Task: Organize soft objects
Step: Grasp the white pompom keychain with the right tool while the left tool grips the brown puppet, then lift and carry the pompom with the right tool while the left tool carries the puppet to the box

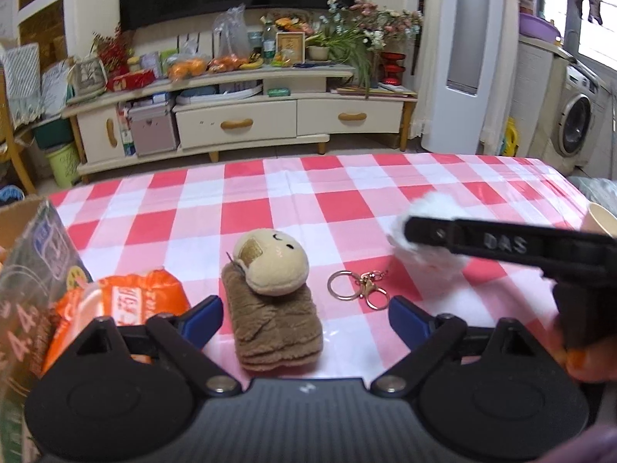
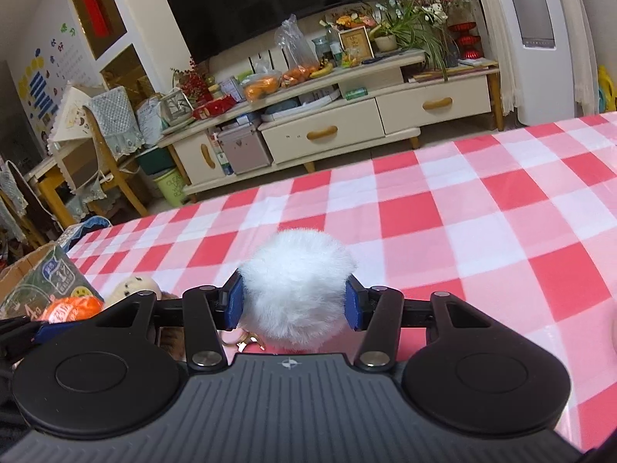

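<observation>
A beige plush head with a small face [image 1: 275, 264] rests on its brown fuzzy folded body [image 1: 275, 324] on the red-and-white checked tablecloth [image 1: 347, 200]. My left gripper [image 1: 306, 318] is open, its blue pads either side of the brown body without touching it. My right gripper [image 2: 295, 303] is shut on a white fluffy pompom [image 2: 297, 289], and both pads sink into the fur. In the left wrist view the pompom [image 1: 434, 262] shows at the right behind a black finger [image 1: 462, 237]. A gold keyring with clasp [image 1: 358, 287] lies between plush and pompom.
An orange packet [image 1: 127, 301] and a printed cardboard box [image 1: 34, 270] stand at the table's left edge. A paper cup [image 1: 599, 218] sits at the far right. Beyond the table stands a cluttered TV cabinet [image 1: 239, 123].
</observation>
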A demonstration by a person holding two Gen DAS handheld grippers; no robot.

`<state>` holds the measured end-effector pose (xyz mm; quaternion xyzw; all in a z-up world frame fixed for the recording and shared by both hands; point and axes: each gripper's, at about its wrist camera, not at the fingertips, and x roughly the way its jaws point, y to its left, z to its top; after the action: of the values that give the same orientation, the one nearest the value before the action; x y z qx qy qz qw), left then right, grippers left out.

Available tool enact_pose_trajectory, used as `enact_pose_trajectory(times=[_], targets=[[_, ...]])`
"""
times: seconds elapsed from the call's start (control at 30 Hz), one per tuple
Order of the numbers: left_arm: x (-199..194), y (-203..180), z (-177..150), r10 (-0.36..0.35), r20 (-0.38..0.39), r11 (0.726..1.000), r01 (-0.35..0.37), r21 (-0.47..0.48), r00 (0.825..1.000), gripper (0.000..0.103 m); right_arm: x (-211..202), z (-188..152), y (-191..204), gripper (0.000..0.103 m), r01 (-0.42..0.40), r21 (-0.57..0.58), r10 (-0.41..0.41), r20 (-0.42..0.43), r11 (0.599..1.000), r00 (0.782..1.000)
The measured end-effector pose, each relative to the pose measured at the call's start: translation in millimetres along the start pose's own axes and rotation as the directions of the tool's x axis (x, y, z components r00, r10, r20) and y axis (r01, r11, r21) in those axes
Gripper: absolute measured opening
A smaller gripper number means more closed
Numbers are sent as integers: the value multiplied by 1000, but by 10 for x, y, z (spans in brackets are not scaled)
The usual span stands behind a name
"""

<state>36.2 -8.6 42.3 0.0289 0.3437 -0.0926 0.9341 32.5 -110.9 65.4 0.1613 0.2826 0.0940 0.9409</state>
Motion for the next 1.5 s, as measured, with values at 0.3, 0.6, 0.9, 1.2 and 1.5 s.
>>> enact_pose_trajectory(times=[0.3, 0.6, 0.9, 1.2, 1.5], targets=[[216, 23, 22, 38, -46, 998, -40, -48, 998, 63, -2, -50, -112, 63, 36, -28, -37, -35, 999, 999], [236, 37, 48, 41, -61, 997, -45, -66, 997, 41, -18, -60, -56, 77, 61, -54, -62, -20, 997, 998], [126, 100, 16, 1, -57, 994, -7, -109, 998, 36, 1, -52, -12, 61, 82, -120, -82, 4, 989, 997], [-77, 160, -71, -71, -46, 986, 63, -154, 996, 36, -103, -86, 19, 57, 64, -95, -64, 2, 993, 998], [-321, 204, -129, -140, -11, 977, 136, -166, 990, 36, -374, -163, 13, 57, 22, 34, -23, 10, 999, 1000]])
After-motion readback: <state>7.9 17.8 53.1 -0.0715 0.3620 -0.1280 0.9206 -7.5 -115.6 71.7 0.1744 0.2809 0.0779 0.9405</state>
